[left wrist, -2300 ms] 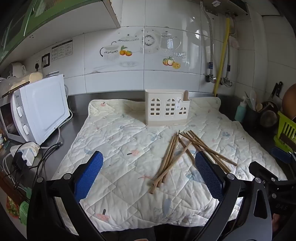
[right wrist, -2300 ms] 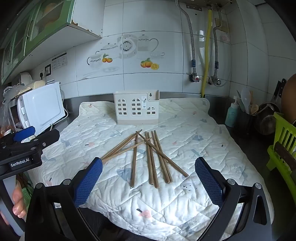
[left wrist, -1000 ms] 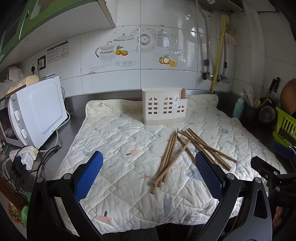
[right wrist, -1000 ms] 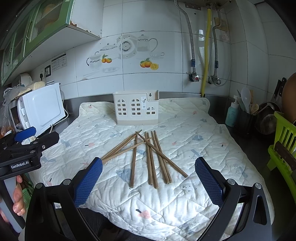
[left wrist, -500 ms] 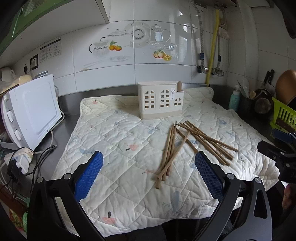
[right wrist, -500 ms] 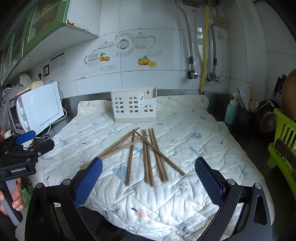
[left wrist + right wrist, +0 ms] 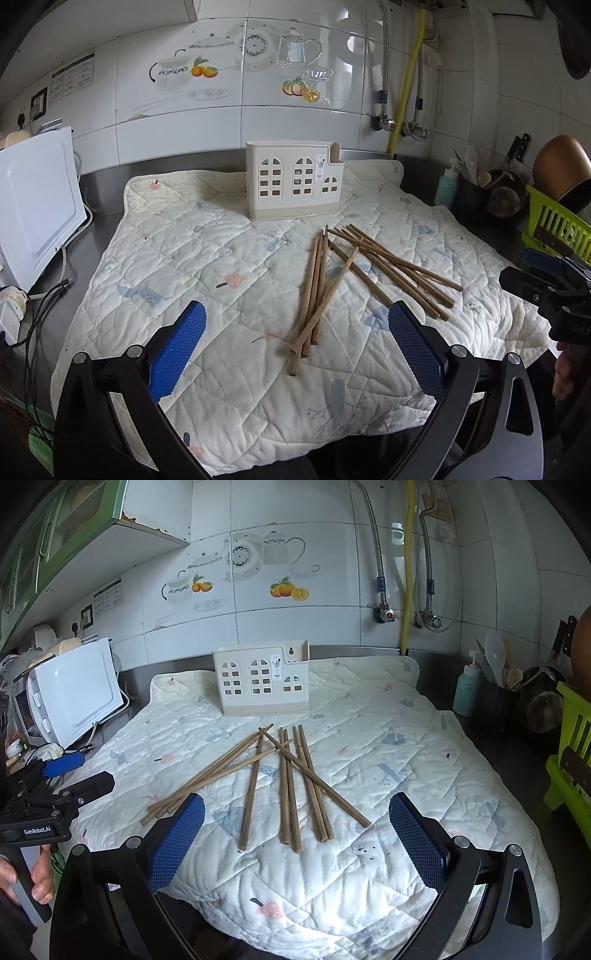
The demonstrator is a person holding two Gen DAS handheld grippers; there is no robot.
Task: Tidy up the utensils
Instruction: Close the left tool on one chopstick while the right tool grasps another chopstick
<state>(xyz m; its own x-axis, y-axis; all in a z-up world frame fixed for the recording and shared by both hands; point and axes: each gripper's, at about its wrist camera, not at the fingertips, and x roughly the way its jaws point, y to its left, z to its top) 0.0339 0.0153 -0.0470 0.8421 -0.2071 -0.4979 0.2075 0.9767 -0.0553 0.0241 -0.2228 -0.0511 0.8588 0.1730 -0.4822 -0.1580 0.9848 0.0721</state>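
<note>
Several brown wooden chopsticks [image 7: 354, 269] lie scattered in a loose fan on a quilted white mat [image 7: 184, 266]; they also show in the right wrist view [image 7: 284, 779]. A cream utensil holder with window cut-outs [image 7: 293, 184] stands upright at the mat's far side, also seen in the right wrist view [image 7: 262, 681]. My left gripper [image 7: 295, 350] is open and empty, hovering over the mat's near edge just short of the chopsticks. My right gripper [image 7: 293, 845] is open and empty, above the near ends of the chopsticks.
A white microwave [image 7: 33, 199] with cables stands at the left. A bottle [image 7: 467, 690], a pot of utensils [image 7: 498, 698] and a green rack [image 7: 572, 753] stand at the right. Tiled wall and pipes [image 7: 408, 568] lie behind.
Both grippers have moved forward and a little lower toward the mat; the chopsticks and holder look nearer. Nothing on the mat has moved. Both grippers stay open.
</note>
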